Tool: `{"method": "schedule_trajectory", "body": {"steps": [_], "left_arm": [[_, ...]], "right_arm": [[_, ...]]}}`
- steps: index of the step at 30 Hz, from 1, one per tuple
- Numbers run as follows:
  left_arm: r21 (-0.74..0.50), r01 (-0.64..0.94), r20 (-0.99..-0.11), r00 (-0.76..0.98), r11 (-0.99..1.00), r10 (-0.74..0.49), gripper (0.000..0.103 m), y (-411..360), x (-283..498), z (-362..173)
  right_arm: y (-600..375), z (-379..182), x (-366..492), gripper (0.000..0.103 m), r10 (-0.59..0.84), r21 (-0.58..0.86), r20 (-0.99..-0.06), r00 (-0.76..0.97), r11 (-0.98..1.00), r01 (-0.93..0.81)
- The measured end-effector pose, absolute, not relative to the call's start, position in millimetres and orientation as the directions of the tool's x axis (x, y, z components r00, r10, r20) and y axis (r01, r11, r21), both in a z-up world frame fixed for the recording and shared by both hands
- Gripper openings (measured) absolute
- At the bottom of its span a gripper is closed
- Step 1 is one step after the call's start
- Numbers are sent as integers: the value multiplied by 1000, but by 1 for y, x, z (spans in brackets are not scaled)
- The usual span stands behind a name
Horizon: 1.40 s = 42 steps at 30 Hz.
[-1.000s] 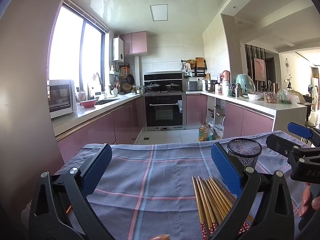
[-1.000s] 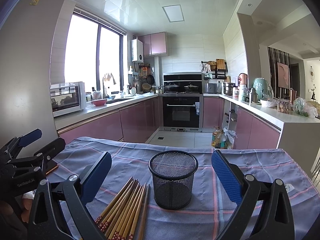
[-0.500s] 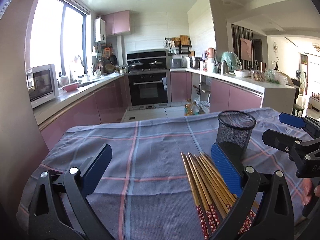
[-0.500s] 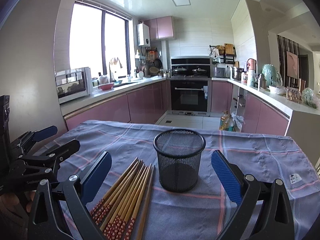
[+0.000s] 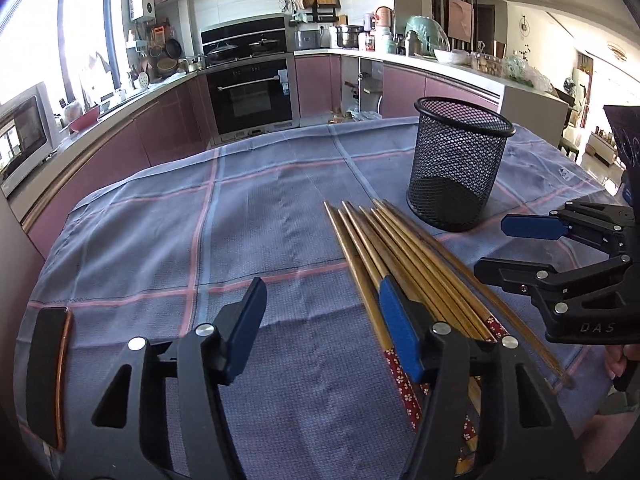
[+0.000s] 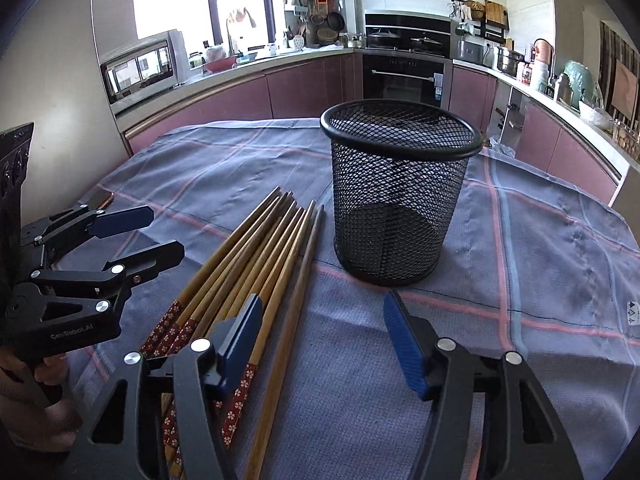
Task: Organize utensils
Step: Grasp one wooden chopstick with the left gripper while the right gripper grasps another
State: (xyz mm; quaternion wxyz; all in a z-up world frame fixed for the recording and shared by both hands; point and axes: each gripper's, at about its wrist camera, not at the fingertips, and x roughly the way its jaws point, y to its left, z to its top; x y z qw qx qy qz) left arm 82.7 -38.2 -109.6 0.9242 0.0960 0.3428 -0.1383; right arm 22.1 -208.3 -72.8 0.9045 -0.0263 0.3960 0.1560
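Two grippers sit low over my checked cloth (image 5: 248, 216). The left gripper (image 5: 320, 316) and right gripper (image 6: 320, 328) have both just been closing to about half open, nothing between their pads. The chopsticks (image 6: 256, 256) lie bundled on the cloth just beside the upright mesh cup (image 6: 400, 196).

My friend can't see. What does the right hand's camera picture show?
A bundle of wooden chopsticks lies flat on a blue checked tablecloth beside an upright, empty black mesh cup. The right gripper hangs open above the cloth, and the left gripper, also open, reaches in from the left.
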Motion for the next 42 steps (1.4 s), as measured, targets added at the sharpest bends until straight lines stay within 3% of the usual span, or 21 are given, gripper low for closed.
{"method": "schedule_trajectory", "body": {"steps": [6, 17, 20, 24, 34, 42], "left_arm": [[60, 353, -719, 664, 934, -205, 48, -43, 98, -115], [47, 379, -766, 608, 924, -210, 33, -58, 114, -125], [16, 383, -772, 591, 924, -232, 24, -59, 120, -124], [-30, 384, -776, 573, 923, -264, 11, -58, 124, -124], [-104, 379, -741, 587, 919, -326, 8, -48, 120, -107], [-180, 410, -673, 611, 894, -416, 8, -35, 111, -70]], "right_arm": [[-208, -81, 31, 44, 247, 70, -754, 609, 952, -299], [-200, -86, 45, 42, 235, 48, -775, 586, 947, -317], [-200, -86, 48, 33, 244, 57, -776, 582, 946, -320], [-202, -85, 49, 9, 286, 96, -777, 560, 934, -344], [-218, -73, 43, 6, 318, 142, -737, 597, 935, -324], [-233, -40, 26, 6, 410, 197, -643, 647, 905, -378]]}}
